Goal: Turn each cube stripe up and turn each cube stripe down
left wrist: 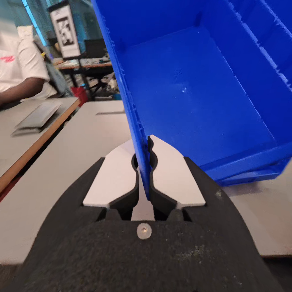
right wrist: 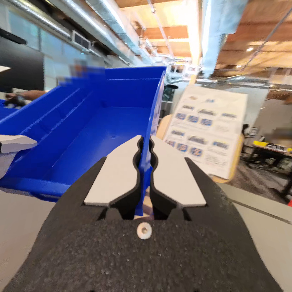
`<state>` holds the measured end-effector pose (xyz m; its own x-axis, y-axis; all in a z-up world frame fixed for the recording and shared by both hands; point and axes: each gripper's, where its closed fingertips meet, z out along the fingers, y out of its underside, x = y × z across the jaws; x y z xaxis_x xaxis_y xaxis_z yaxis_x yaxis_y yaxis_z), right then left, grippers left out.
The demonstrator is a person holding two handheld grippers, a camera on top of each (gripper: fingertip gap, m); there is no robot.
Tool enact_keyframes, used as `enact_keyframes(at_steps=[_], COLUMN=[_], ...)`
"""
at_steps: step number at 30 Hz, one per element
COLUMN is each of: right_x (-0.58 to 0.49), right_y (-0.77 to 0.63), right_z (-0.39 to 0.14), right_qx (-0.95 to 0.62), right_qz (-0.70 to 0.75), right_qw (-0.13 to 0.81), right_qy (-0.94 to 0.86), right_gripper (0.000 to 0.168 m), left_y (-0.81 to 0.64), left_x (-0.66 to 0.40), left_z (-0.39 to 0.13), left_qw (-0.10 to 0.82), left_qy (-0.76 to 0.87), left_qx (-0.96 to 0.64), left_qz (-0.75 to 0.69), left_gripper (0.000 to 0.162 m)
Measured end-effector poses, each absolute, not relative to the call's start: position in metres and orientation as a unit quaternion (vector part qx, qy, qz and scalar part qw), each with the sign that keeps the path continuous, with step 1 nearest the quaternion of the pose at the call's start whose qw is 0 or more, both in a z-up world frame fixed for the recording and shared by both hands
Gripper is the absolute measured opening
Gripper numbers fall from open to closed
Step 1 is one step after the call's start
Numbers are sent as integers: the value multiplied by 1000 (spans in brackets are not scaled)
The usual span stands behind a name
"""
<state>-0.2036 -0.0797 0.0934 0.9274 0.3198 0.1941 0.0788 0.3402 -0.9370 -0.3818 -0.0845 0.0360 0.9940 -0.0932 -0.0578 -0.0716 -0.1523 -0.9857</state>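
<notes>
The left gripper (left wrist: 143, 159) is clenched on the left wall of a blue bin (left wrist: 197, 98) and the right gripper (right wrist: 146, 159) grips its right wall, so the bin hangs tilted above the grey table (left wrist: 88, 154), its floor bare. No cubes show in either view, so I can't say where they are; I judge the stripe-turning not yet begun. Nothing blocks the way; a person in white (left wrist: 19, 63) sits far left, and a poster board (right wrist: 205, 134) stands right.
</notes>
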Motion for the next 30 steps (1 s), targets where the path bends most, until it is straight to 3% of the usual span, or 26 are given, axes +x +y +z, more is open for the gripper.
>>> enact_keyframes(at_steps=[4,8,15,22,26,30], right_x=[-94,25,192,260,278,290], right_y=[-74,-74,-44,-7,-3,1], right_z=[120,115,58,-53,-73,-89], right_qx=[-581,-606,-685,-764,-774,-784], right_qz=[-3,-69,-108,-75,-68,-38], right_qw=[803,791,720,638,624,610], right_qy=[-129,-44,34,53,79,108], right_gripper=[6,5,4,3,3,3], left_y=[-47,-18,21,42,38,32], left_x=[-269,-147,29,85,105,116], left_z=[60,62,-17,-108,-131,-130], left_qw=[639,621,541,464,446,436], left_qy=[146,205,229,246,255,266], left_qx=[-753,-748,-788,-837,-839,-835], left_qz=[-58,-111,-185,-154,-179,-203], left_gripper=[8,7,7,7,12,30])
